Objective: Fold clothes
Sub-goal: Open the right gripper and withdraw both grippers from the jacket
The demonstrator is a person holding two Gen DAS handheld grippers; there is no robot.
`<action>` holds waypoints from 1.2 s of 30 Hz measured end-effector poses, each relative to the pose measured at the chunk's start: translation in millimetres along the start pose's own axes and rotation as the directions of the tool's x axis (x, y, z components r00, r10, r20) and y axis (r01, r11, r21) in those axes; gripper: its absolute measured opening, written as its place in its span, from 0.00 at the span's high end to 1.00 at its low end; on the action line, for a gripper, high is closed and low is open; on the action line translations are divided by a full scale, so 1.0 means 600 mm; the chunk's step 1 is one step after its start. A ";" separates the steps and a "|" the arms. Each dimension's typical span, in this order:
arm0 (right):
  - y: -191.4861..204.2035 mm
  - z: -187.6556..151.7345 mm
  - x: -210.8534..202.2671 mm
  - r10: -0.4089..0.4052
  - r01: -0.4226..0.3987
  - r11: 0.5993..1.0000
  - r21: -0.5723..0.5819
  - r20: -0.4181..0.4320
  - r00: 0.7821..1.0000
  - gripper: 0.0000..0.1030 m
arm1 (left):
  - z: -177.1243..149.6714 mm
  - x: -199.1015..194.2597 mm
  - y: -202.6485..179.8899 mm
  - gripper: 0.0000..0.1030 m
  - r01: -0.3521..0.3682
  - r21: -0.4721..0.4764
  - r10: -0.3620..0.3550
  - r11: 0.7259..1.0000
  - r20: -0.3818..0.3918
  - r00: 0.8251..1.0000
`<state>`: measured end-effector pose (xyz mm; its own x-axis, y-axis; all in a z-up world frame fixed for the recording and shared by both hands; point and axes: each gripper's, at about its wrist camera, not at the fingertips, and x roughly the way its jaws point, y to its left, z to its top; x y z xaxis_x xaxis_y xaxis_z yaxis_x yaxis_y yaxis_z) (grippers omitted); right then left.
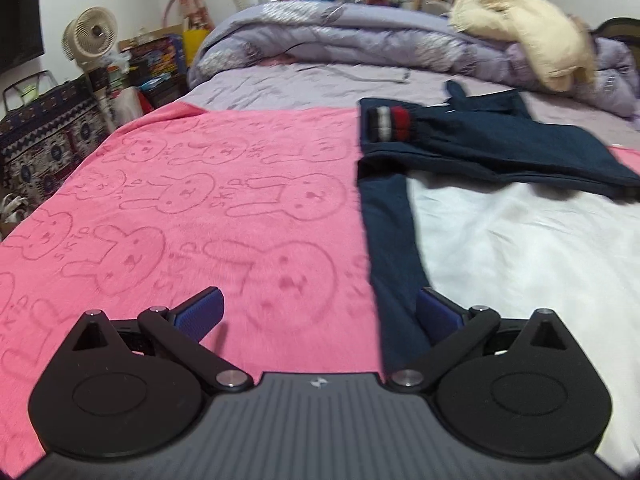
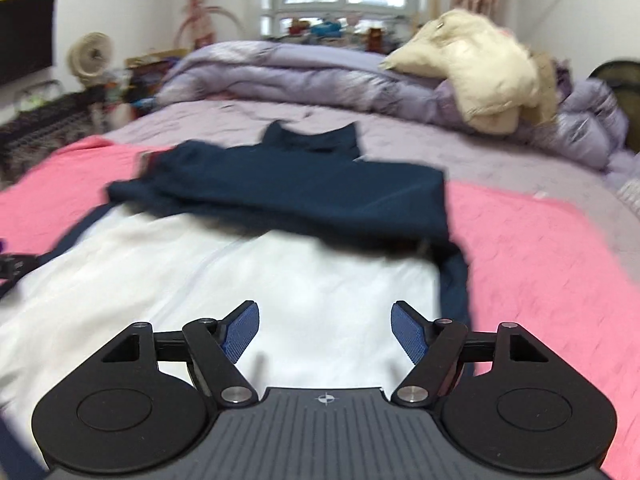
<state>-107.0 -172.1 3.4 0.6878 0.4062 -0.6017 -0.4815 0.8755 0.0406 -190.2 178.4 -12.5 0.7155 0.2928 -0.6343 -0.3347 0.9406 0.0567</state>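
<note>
While the navy-and-white garment with a striped cuff (image 1: pixel 472 148) lies partly folded on the pink rabbit-print blanket (image 1: pixel 180 200), the left gripper (image 1: pixel 320 312) and right gripper (image 2: pixel 325 330) both hover spread apart, holding nothing.

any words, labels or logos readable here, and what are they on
"skip": my best reading of the faint, tilted letters beside each bunny on the pink towel.
Small emblem, no letters, on the left gripper body, and likewise the right gripper.
Boxes by the fan: print too blurred to read.
</note>
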 end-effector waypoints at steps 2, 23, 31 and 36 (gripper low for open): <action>0.017 -0.019 -0.015 0.037 -0.037 0.999 -0.010 -0.043 0.998 0.25 | -0.013 -0.028 -0.006 0.00 0.028 0.023 -0.027 0.999 -0.005 1.000; 0.058 -0.093 -0.153 0.006 -0.021 0.995 -0.102 -0.143 0.990 0.19 | -0.055 -0.121 -0.115 0.00 0.216 0.161 -0.185 0.963 -0.188 0.965; 0.082 -0.094 -0.153 0.013 -0.033 0.991 -0.128 -0.154 0.988 0.17 | -0.045 -0.122 -0.136 0.00 0.213 0.161 -0.180 0.964 -0.197 0.964; 0.083 -0.094 -0.160 0.007 -0.026 0.993 -0.113 -0.163 0.987 0.16 | -0.042 -0.124 -0.146 0.00 0.215 0.159 -0.181 0.964 -0.205 0.962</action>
<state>-227.6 -182.3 18.2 0.5867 0.3642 -0.7233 -0.5573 0.8296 -0.0344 -229.6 69.9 10.3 0.6230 0.0762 -0.7785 -0.0711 0.9966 0.0407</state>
